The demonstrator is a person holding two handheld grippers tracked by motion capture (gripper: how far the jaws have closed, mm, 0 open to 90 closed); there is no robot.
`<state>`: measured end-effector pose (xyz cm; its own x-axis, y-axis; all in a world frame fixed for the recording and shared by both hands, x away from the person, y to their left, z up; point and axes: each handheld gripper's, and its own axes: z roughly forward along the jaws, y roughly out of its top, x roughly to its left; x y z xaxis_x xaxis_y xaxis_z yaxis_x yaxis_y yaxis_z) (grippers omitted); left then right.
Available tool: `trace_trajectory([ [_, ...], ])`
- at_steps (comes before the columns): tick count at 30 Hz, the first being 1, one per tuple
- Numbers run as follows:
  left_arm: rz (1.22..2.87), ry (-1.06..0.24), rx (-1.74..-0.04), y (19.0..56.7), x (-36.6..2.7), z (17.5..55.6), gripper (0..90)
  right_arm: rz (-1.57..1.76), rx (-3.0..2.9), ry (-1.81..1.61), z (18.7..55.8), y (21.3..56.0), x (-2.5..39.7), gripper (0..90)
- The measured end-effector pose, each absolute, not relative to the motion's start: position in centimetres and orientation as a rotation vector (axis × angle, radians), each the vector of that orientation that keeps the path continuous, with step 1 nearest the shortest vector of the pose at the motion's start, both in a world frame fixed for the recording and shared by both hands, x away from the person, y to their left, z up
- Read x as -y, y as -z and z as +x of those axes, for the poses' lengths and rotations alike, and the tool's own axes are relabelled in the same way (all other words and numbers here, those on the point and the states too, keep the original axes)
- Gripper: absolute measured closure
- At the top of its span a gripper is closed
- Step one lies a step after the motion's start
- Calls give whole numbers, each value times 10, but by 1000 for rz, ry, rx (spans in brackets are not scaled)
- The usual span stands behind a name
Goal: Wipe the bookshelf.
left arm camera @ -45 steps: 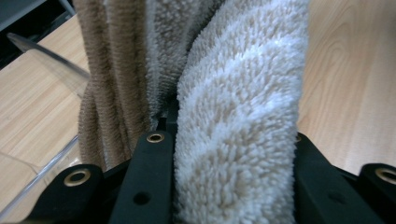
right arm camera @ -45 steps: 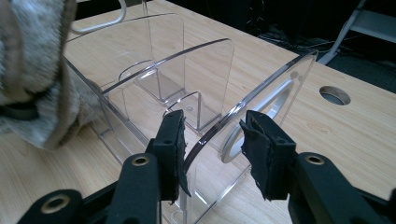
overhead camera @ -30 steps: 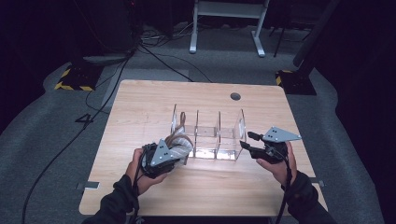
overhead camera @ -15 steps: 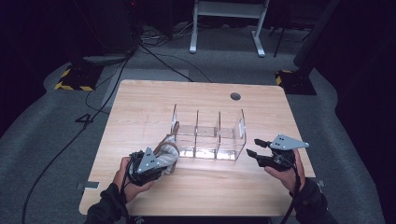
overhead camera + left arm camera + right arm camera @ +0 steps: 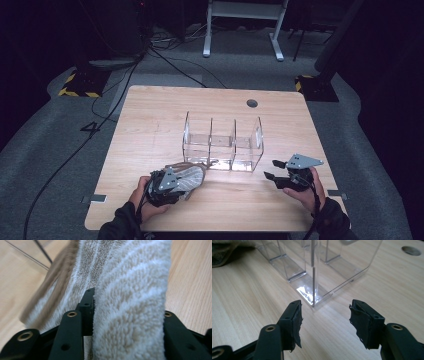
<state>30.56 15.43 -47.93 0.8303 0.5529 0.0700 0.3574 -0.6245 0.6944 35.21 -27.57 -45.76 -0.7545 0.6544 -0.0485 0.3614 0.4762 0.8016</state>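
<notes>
A clear plastic organiser [image 5: 222,142] with three compartments stands in the middle of the wooden table [image 5: 150,125]. My left gripper [image 5: 186,181] is near the front edge, left of centre, shut on a fuzzy beige and white striped sock [image 5: 190,177]. In the left gripper view the sock [image 5: 130,297] is pinched between the black jaws and drapes forward over the table. My right gripper [image 5: 272,170] hovers open at the organiser's front right corner. Its own view shows empty pads [image 5: 295,321] facing the organiser's corner [image 5: 314,287].
A round cable hole [image 5: 252,103] sits near the table's far right edge. Behind the table are a white stand's legs [image 5: 242,30] and cables [image 5: 165,55] on grey floor. Bare wood lies left of the organiser and along the front.
Both grippers have drawn back from the organiser toward the front edge. The left one carried the sock out and down to the table; the right one moved right and nearer.
</notes>
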Motion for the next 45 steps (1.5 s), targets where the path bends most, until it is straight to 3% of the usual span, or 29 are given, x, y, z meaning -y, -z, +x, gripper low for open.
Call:
trace_trajectory([
  [7,2317,-316,-666,491,-148,308,529,820,-2443,-1115,353,474,268,423],
  [17,2290,-324,-666,480,-150,305,433,819,-2454,-1112,353,475,267,418],
  [29,2230,-354,-685,455,-156,298,232,826,-2444,-1114,353,474,270,414],
  [38,2187,-410,-670,436,-168,295,195,825,-2431,-1114,353,471,272,398],
  [45,2217,-545,-692,428,-190,293,186,817,-2407,-1128,350,467,287,374],
])
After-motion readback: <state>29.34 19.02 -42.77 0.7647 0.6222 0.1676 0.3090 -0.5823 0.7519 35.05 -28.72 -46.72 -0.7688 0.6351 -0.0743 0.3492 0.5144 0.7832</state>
